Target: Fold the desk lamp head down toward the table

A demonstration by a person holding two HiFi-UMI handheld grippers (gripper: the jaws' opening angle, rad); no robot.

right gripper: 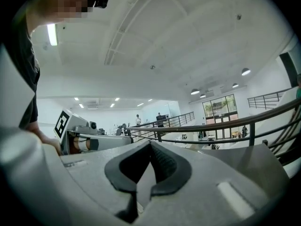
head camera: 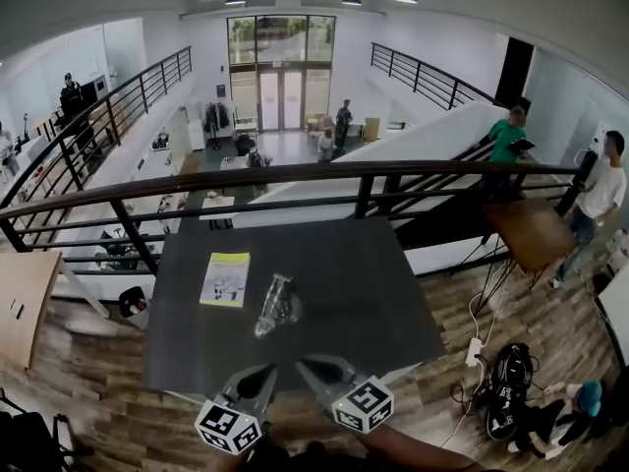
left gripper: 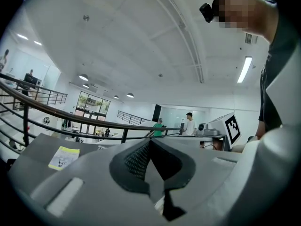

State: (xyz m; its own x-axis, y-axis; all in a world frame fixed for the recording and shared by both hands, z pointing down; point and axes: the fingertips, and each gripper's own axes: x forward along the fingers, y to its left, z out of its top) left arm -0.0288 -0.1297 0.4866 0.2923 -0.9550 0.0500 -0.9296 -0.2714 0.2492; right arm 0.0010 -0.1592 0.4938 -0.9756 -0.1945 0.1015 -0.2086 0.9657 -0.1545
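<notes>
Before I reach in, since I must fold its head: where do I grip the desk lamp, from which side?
Probably the desk lamp by its slim upper end, from the near edge of the table: that side is unobstructed. Hinge unclear.

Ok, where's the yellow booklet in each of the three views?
Head view: the booklet lies on the left part of the table, left of the lamp.
Left gripper view: the booklet is at lower left, flat on the table.
Right gripper view: not in it.
Shared landmark: the black railing beyond the table shows in all three.
</notes>
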